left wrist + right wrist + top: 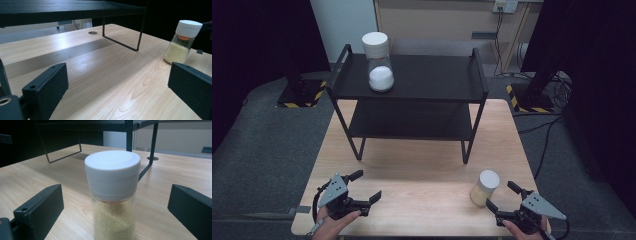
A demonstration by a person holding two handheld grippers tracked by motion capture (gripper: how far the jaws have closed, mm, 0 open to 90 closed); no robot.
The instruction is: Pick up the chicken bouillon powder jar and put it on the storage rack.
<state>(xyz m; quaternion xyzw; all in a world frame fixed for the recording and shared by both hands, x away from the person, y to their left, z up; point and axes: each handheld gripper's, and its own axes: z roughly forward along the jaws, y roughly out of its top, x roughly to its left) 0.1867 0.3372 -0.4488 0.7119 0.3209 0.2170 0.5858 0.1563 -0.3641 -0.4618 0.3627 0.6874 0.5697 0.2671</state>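
Jar (484, 188) of yellow grains with white cap: upright on desk (422, 175), near front right corner, just ahead of right claw (502, 197) and between its spread jaws, untouched. Long axis vertical. Right claw far nearer; wide open, holding nothing. Left claw (367, 187) well apart at front left, likewise open and empty.
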